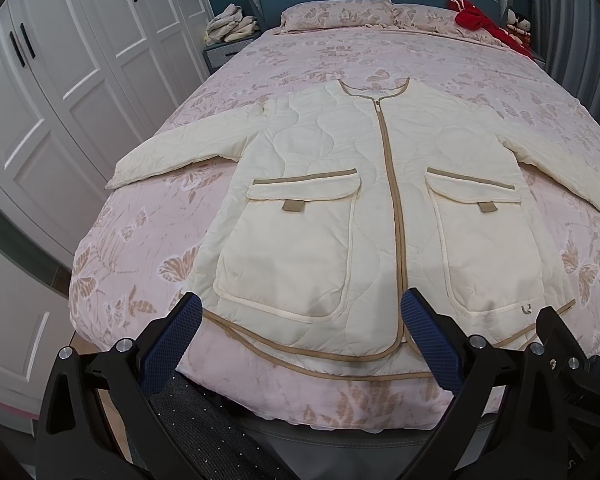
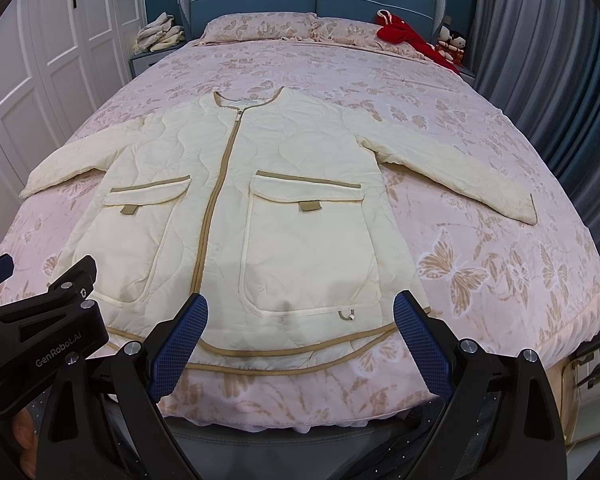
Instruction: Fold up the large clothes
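A cream quilted jacket [image 1: 340, 200] with tan trim, a zipped front and two big flap pockets lies flat and face up on the bed [image 1: 260, 68], sleeves spread to both sides. It also shows in the right wrist view [image 2: 236, 200]. My left gripper [image 1: 302, 306] is open and empty, hovering over the hem's left half near the foot of the bed. My right gripper [image 2: 302, 306] is open and empty over the hem's right half. The left gripper's body [image 2: 40, 320] shows at the left of the right wrist view.
The bed has a pink butterfly-print cover [image 2: 480, 264] and pillows [image 1: 340, 16] at the blue headboard. A red garment [image 1: 484, 20] and dolls [image 2: 452, 42] sit at the far right. Folded laundry [image 1: 230, 24] lies on a nightstand; white wardrobes [image 1: 60, 92] stand left, curtains [image 2: 540, 60] right.
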The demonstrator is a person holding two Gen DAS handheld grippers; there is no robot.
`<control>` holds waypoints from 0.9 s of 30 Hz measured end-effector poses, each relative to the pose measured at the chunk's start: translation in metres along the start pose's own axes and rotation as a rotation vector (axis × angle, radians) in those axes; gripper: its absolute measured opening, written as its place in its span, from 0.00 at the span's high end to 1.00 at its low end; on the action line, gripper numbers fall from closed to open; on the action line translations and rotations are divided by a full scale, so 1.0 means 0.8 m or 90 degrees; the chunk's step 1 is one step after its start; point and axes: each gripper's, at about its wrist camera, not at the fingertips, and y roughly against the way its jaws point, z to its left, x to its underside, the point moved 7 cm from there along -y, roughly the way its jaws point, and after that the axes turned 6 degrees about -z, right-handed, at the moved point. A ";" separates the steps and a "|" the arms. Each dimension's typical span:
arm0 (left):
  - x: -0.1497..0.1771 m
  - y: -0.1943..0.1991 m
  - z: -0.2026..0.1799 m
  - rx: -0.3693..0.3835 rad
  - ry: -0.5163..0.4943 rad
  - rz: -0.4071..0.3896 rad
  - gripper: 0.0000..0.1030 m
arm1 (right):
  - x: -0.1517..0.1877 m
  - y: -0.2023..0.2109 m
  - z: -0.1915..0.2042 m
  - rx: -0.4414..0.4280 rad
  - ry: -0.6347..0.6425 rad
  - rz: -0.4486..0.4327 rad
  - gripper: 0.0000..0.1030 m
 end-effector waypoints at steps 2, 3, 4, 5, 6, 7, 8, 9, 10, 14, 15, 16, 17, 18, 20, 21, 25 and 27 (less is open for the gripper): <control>0.000 0.000 0.000 0.000 0.000 0.000 0.06 | 0.000 0.000 0.000 0.000 0.000 0.001 0.10; 0.000 0.000 0.000 0.001 0.000 0.001 0.06 | 0.001 -0.001 0.000 0.000 0.000 0.001 0.10; 0.000 0.001 0.000 0.001 0.000 0.001 0.06 | 0.000 0.000 0.000 0.000 0.001 0.000 0.10; 0.001 0.000 0.003 0.001 0.001 0.001 0.06 | 0.000 -0.001 0.000 0.000 0.000 0.001 0.10; 0.002 0.000 0.003 0.002 0.002 0.002 0.06 | 0.000 -0.001 0.000 -0.001 0.001 0.001 0.10; 0.002 -0.001 0.005 0.005 0.004 0.004 0.06 | 0.000 0.000 0.000 0.001 0.001 0.001 0.10; 0.003 -0.001 0.006 0.009 0.007 0.007 0.06 | 0.000 -0.001 0.000 0.002 0.000 0.001 0.10; 0.004 -0.001 0.007 0.010 0.008 0.008 0.05 | 0.000 -0.001 0.000 0.001 0.000 0.002 0.10; 0.005 -0.002 0.007 0.010 0.008 0.008 0.05 | 0.000 -0.001 0.001 0.001 0.001 0.001 0.10; 0.006 -0.006 0.002 0.017 0.003 0.010 0.05 | -0.001 -0.002 0.002 -0.003 0.000 0.003 0.10; 0.006 -0.007 -0.001 0.016 0.003 0.011 0.05 | -0.001 -0.005 0.001 -0.005 -0.001 0.005 0.10; 0.006 -0.009 -0.001 0.014 0.002 0.011 0.05 | -0.001 -0.008 -0.001 -0.006 -0.002 0.004 0.11; 0.006 -0.012 -0.001 0.012 0.002 0.011 0.05 | -0.001 -0.012 -0.006 -0.007 -0.004 0.004 0.11; 0.005 -0.015 0.001 0.009 0.005 0.012 0.05 | -0.001 -0.016 -0.011 -0.008 -0.008 0.005 0.11; 0.005 -0.022 0.005 0.003 0.013 0.017 0.05 | -0.002 -0.030 -0.029 -0.017 -0.029 0.013 0.11; 0.004 -0.028 0.009 0.000 0.018 0.020 0.05 | -0.003 -0.039 -0.044 -0.019 -0.049 0.019 0.11; 0.000 -0.045 0.022 -0.018 0.032 0.027 0.05 | -0.011 -0.081 -0.136 0.006 -0.159 0.028 0.11; -0.003 -0.054 0.028 -0.027 0.039 0.028 0.05 | -0.016 -0.102 -0.193 0.047 -0.202 0.028 0.11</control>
